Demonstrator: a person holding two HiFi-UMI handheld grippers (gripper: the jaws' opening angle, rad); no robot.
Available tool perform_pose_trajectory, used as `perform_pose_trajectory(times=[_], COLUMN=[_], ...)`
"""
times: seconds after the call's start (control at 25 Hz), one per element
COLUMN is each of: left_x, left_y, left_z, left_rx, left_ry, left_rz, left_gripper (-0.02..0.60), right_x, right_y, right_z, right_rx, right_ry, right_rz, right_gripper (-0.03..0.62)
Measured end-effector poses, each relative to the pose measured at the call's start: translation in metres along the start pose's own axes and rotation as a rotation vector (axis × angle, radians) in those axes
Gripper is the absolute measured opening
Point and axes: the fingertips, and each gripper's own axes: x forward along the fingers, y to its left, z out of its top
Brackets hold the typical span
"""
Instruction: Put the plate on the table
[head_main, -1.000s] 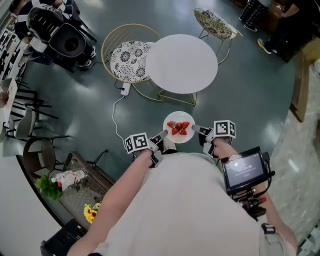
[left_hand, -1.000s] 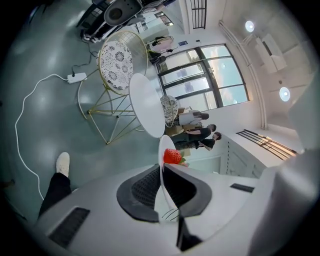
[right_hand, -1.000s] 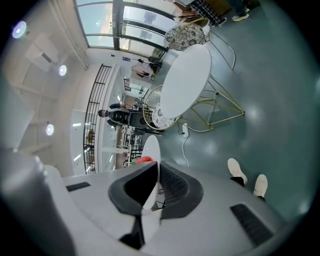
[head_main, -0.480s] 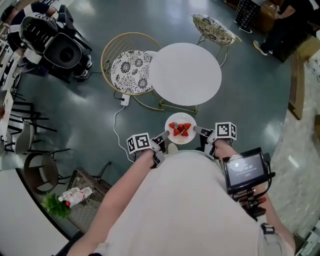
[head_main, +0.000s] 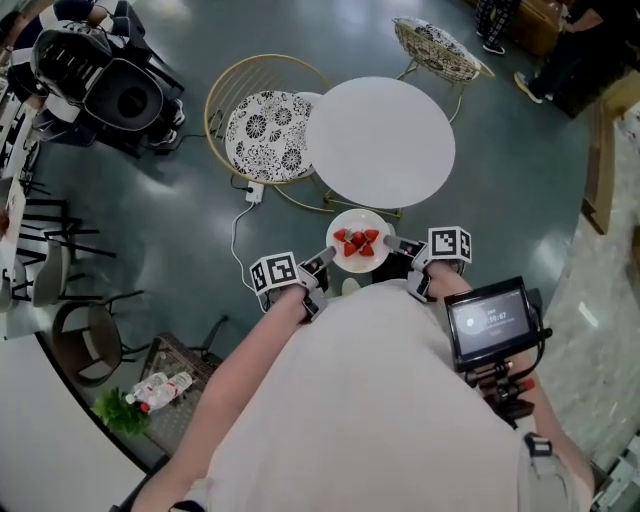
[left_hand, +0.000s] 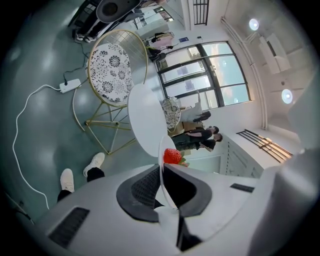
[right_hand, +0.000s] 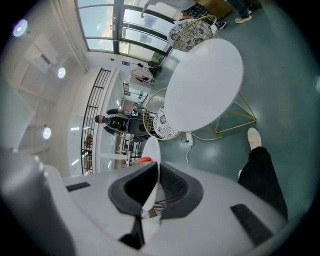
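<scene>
A white plate (head_main: 361, 226) carrying several strawberries (head_main: 357, 242) hangs in the air just short of the round white table (head_main: 380, 140). My left gripper (head_main: 325, 259) is shut on the plate's left rim. On the opposite rim my right gripper (head_main: 391, 242) is shut too. In the left gripper view the plate (left_hand: 162, 165) shows edge-on between the jaws, one strawberry (left_hand: 172, 156) above it and the table (left_hand: 145, 120) ahead. The right gripper view has the plate rim (right_hand: 151, 157) pinched between the jaws and the table (right_hand: 204, 84) beyond.
A gold wire chair with a patterned cushion (head_main: 265, 124) stands left of the table, another chair (head_main: 435, 48) behind it. A white power strip and cable (head_main: 253, 191) lie on the floor. The table's gold legs (head_main: 340, 204) sit under its near edge. Camera gear (head_main: 105, 72) is far left.
The plate and both grippers have moved forward toward the table; the plate's far rim now nearly meets the table's near edge. Both grips hold unchanged.
</scene>
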Motion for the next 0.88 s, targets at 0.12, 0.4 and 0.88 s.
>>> perform_pose_trajectory(times=[0.12,0.4,0.88], left_x=[0.004,0.018,0.049], left_y=[0.001,0.002,0.010], left_z=[0.015,0.058,0.073], left_rx=[-0.001,-0.015,-0.030], left_ry=[-0.012,-0.058,-0.045], left_rz=[0.016,0.032,0.073], left_gripper=[0.014,0.014,0.014], right_x=[0.011,0.041,0.049], right_y=[0.002,0.007,-0.007], right_z=[0.012,0.059,0.090], right_rx=[0.005,-0.039,-0.061], right_ry=[0.027,0.079,0.143], right_rz=[0.012,0.015,-0.037], right_gripper=[0.020,0.021,0.021])
